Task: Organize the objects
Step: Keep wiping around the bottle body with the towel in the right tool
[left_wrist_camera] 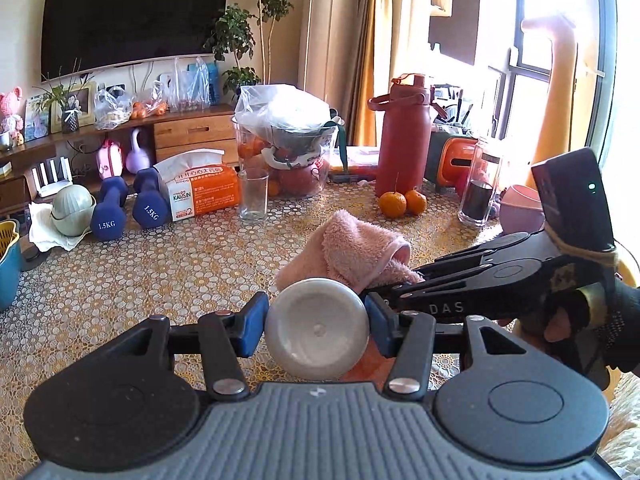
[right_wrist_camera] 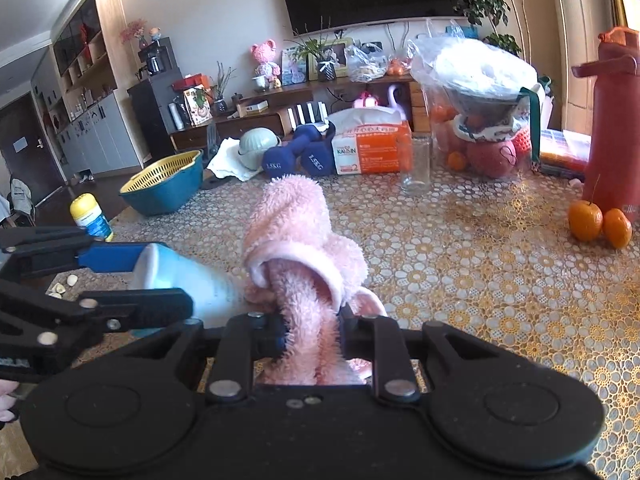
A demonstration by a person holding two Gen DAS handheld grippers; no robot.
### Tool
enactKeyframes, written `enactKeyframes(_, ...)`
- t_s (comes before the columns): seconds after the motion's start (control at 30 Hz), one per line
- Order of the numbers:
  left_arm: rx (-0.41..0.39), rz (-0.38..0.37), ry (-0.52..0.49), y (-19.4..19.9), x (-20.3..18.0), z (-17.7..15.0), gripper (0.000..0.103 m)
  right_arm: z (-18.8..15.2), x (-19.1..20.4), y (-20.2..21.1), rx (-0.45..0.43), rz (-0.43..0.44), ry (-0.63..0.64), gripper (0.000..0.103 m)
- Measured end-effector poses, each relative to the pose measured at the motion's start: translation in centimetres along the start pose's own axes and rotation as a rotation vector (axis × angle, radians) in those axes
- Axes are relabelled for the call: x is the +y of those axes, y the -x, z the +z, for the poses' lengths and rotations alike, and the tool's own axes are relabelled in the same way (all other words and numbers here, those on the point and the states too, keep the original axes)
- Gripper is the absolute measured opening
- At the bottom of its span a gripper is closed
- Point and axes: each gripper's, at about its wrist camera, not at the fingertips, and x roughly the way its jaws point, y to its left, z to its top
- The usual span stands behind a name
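Note:
My left gripper (left_wrist_camera: 316, 326) is shut on a white cup (left_wrist_camera: 317, 328), its round base facing the camera; the same cup (right_wrist_camera: 180, 280) lies tilted on its side in the right wrist view, its mouth toward the towel. My right gripper (right_wrist_camera: 312, 334) is shut on a fluffy pink towel (right_wrist_camera: 300, 248), which bunches up against the cup's mouth. The towel (left_wrist_camera: 352, 252) shows just beyond the cup in the left wrist view, with the right gripper (left_wrist_camera: 384, 290) reaching in from the right.
On the patterned tablecloth (left_wrist_camera: 160, 272): empty glass (left_wrist_camera: 253, 196), tissue pack (left_wrist_camera: 200, 190), blue dumbbells (left_wrist_camera: 128, 208), red bottle (left_wrist_camera: 404, 140), two oranges (left_wrist_camera: 402, 202), bagged fruit container (left_wrist_camera: 288, 140), glass jar (left_wrist_camera: 480, 184). A teal-and-yellow colander (right_wrist_camera: 168, 184) and a yellow-capped bottle (right_wrist_camera: 91, 216) stand at the left.

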Motion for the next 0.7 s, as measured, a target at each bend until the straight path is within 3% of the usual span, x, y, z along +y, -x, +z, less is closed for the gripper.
enactKeyframes(0.37, 0.020, -0.013, 0.028, 0.6, 0.7, -1.2, 0.053, -1.6, -1.7, -3.8, 0.095, -0.079, -0.002, 0.020)
enactKeyframes(0.7, 0.076, -0.032, 0.094, 1.5, 1.9, -4.7, 0.053, -0.1, -0.2, 0.9, 0.039, -0.063, 0.087, 0.020)
